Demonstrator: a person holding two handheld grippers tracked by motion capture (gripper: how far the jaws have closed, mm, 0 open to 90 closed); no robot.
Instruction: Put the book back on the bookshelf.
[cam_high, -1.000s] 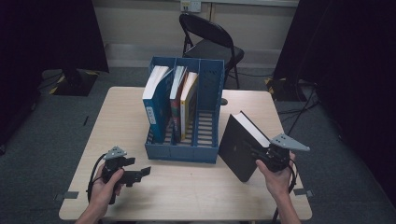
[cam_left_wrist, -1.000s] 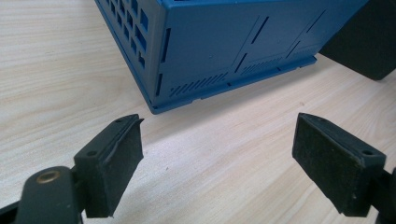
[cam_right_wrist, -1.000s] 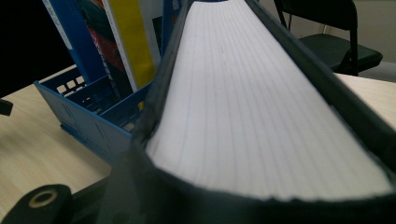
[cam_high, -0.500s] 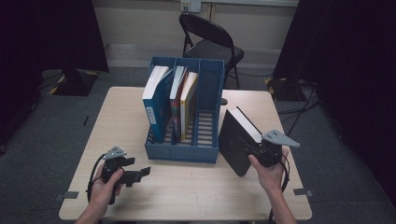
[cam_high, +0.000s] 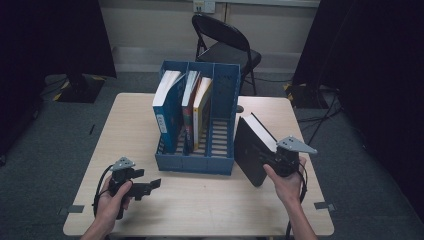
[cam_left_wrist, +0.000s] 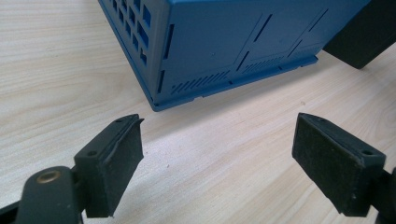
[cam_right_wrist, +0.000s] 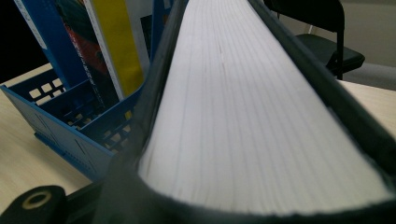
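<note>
A blue three-slot file rack stands mid-table with a blue book, a red-spined book and a yellow-edged book in its left and middle slots. Its right slot holds nothing. My right gripper is shut on a black hardcover book, tilted and lifted just right of the rack; its white page edge runs along the right gripper view. My left gripper rests open near the front left, facing the rack's blue corner with nothing between its pads.
A black folding chair stands behind the table's far edge. Bare tabletop lies in front of the rack. Dark curtains hang at both sides, and cables lie on the floor at the right.
My right gripper has carried the black book left, closer to the rack's right side. The left gripper has stayed where it was.
</note>
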